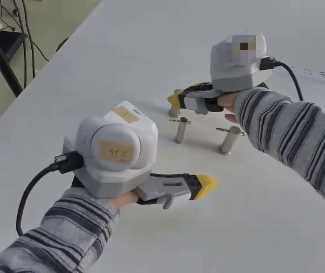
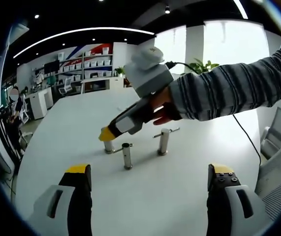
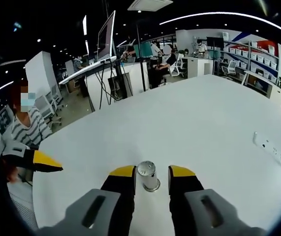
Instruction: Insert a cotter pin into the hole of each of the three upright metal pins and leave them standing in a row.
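Glossy metal pins [image 1: 181, 131] stand on a matt tabletop [image 1: 122, 51]

Head view: high, looking forward and down over the worktop [image 1: 151, 45], pins [image 1: 180, 129] mid-frame. Left gripper view: low, faces the same pins from farther off. Right gripper view: hard up on one pin [image 3: 146, 175], facing back toward the person [image 3: 24, 128].

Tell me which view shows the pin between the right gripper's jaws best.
Right gripper view: the pin stands large between the right gripper's yellow tips. Head and left gripper views show it small, partly hidden by that gripper.
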A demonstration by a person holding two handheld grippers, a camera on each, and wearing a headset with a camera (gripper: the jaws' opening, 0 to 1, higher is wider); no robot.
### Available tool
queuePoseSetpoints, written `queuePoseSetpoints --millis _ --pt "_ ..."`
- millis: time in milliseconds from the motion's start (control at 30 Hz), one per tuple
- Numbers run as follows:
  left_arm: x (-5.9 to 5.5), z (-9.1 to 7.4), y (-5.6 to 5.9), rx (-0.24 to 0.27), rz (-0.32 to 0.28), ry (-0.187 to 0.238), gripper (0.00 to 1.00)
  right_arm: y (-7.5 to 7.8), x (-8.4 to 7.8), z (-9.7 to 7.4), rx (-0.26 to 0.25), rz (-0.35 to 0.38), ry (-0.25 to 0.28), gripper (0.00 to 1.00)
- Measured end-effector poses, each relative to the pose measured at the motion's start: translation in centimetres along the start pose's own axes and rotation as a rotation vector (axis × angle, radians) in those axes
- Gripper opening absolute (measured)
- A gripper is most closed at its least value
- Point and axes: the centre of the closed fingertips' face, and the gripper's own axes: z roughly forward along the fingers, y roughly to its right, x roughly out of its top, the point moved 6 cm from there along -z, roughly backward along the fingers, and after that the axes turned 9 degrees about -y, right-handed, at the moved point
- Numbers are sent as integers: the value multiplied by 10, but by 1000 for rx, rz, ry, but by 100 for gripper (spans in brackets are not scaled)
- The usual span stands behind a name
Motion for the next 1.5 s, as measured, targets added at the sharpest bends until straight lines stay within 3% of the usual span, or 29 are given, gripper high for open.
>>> queuePoseSetpoints --millis 433,833,1133,1500 --pt "0 1 2 1 13 -12 97 -4 5 5 18 16 6 11" --pt "2 0 2 2 15 1 99 -4 3 -6 -26 -47 -19 8" --pt "5 0 4 -12 16 14 99 10 1 -25 -60 -42 -33 8" --pt "5 -1 4 -19 -7 21 99 36 -15 -57 -128 -17 -56 8"
